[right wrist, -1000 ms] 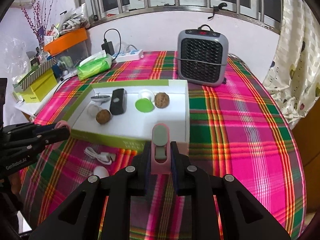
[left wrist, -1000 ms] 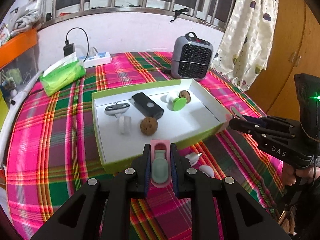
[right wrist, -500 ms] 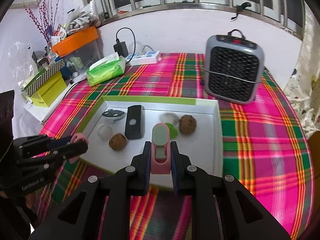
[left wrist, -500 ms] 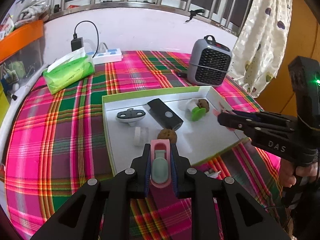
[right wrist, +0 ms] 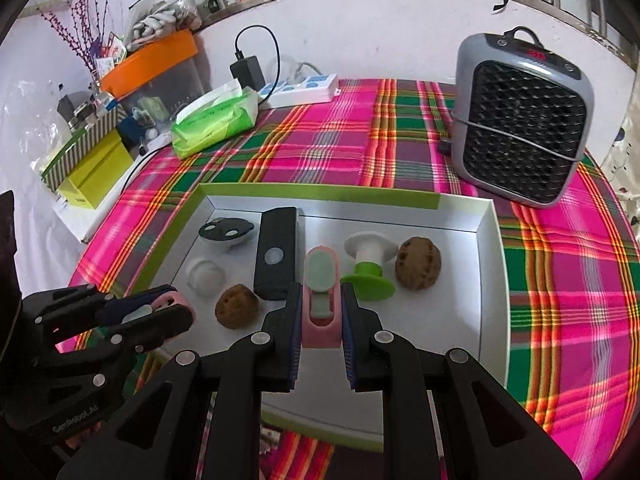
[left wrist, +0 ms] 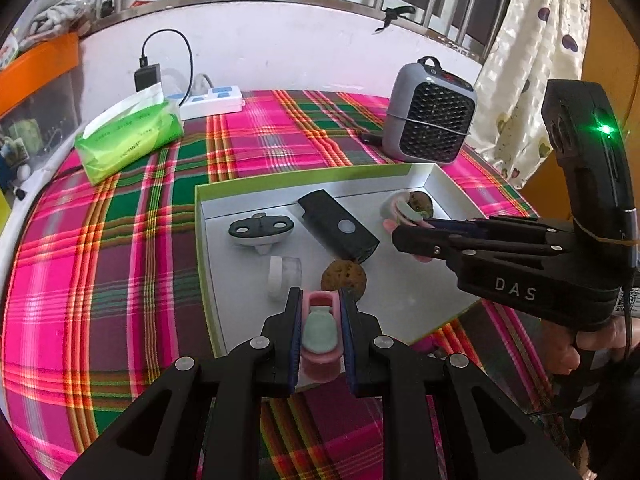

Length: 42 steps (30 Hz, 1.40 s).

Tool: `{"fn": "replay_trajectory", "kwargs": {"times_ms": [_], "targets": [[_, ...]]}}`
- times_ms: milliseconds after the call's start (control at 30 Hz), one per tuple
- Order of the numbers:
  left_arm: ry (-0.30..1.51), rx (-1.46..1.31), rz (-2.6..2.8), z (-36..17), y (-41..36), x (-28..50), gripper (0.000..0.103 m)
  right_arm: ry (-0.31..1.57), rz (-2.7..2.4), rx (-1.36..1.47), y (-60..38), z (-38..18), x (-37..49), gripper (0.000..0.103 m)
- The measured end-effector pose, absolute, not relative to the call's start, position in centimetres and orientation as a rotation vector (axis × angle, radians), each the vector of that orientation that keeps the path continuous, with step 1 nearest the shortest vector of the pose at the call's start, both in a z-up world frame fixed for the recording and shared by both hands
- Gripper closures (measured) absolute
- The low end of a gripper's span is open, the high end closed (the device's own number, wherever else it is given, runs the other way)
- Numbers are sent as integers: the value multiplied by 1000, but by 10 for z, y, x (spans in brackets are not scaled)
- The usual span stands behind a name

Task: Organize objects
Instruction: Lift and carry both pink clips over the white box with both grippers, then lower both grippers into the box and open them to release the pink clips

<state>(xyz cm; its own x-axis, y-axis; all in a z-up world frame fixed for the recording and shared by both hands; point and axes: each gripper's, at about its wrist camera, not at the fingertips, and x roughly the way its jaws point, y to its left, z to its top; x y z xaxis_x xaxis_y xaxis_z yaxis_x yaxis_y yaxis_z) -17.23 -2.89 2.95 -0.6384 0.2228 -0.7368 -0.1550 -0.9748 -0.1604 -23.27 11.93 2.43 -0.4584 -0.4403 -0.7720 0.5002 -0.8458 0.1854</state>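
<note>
A white tray with green rim (left wrist: 208, 248) (right wrist: 490, 264) lies on the plaid table. It holds a black rectangular device (left wrist: 338, 226) (right wrist: 277, 252), two walnuts (left wrist: 344, 278) (right wrist: 418, 268), a grey oval piece (left wrist: 261, 230) (right wrist: 227, 230), a white ring (left wrist: 284, 276) (right wrist: 207, 276) and a green-and-white suction cup (right wrist: 368, 268). My left gripper (left wrist: 320, 320) (right wrist: 160, 308) is shut on a pink clip with a pale green pad (left wrist: 320, 330) over the tray's near edge. My right gripper (right wrist: 321, 308) (left wrist: 404, 228) is shut on a second pink clip (right wrist: 321, 296) above the tray's middle.
A grey mini heater (left wrist: 430, 120) (right wrist: 520, 120) stands behind the tray at the right. A green tissue pack (left wrist: 128, 136) (right wrist: 214, 120) and a white power strip (left wrist: 212, 102) (right wrist: 304, 88) lie at the back left. Yellow boxes (right wrist: 92, 164) sit off the table's left.
Both grippers have moved forward over the tray, each still holding its pink clip. The right gripper now reaches above the tray's middle.
</note>
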Motion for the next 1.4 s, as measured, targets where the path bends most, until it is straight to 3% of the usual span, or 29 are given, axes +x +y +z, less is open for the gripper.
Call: {"fn": "replay_trajectory", "kwargs": {"times_ms": [1400], "targets": [[-85,-1255,2668,16,-26,-187,87,146,-2308,1231,112,9,-249,85]]}}
